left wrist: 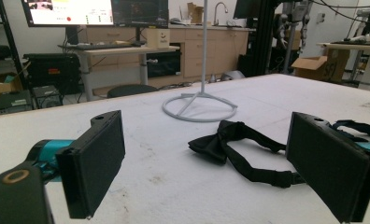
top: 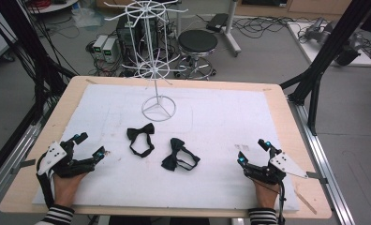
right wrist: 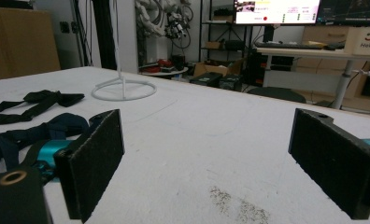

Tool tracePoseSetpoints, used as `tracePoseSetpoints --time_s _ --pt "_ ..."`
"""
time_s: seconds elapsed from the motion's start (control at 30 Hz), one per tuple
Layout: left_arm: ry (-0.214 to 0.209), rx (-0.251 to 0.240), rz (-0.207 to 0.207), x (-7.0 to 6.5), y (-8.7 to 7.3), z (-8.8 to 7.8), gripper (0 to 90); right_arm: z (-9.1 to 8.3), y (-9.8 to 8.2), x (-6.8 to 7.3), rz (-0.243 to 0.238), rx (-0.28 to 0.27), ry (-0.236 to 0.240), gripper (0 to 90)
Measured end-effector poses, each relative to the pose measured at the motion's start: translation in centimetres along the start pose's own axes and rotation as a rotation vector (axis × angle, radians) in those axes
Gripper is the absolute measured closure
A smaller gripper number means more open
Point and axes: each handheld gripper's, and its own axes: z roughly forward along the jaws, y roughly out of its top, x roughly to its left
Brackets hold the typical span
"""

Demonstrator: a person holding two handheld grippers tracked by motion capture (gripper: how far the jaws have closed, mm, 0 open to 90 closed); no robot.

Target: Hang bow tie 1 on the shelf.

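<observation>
Black tie (top: 141, 139): flat on the white pad (top: 221, 122), left of centre — strap looped toward the person.
Navy tie (top: 179, 156): just right of it, apart.
Stand (top: 158, 108): white wire, ring base on the pad behind both ties.
Left gripper (top: 91, 146): near the pad's left edge, jaws wide apart, nothing between them.
Right gripper (top: 253, 152): near the right edge — jaws spread, nothing held.
Table (top: 286, 122): wooden, under the pad.
</observation>
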Motion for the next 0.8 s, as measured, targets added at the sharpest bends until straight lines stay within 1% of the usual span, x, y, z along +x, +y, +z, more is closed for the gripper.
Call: tracePoseSetpoints --time_s 0.13,0.2,0.37,0.43,0.53,0.63,0.7,0.8 --pt "0.002 0.001 0.002 -0.03 0.01 0.02 12.4 -0.04 0.00 0.02 0.012 0.003 0.000 9.8" --pt "0.003 0.003 0.002 -0.03 0.02 0.03 12.4 -0.03 0.00 0.02 0.004 0.001 0.001 9.8" --pt "0.003 0.009 -0.001 0.00 0.04 0.11 12.4 -0.07 -0.01 0.05 0.005 -0.001 -0.003 9.8" --pt "0.007 0.019 -0.005 0.04 0.08 0.18 12.4 -0.09 -0.02 0.05 0.005 -0.002 -0.001 9.8" --pt "0.012 0.021 -0.009 0.05 0.09 0.20 12.4 -0.09 -0.03 0.08 -0.003 -0.006 -0.001 9.8" --pt "0.016 0.022 -0.010 0.05 0.10 0.21 12.4 -0.07 -0.02 0.05 -0.001 -0.006 0.001 9.8" --pt "0.017 0.022 -0.010 0.05 0.11 0.21 12.4 -0.10 -0.02 0.04 0.008 -0.003 0.000 9.8" --pt "0.023 0.041 -0.006 0.03 0.22 0.28 12.4 -0.09 -0.02 0.04 0.005 -0.004 0.001 9.8"
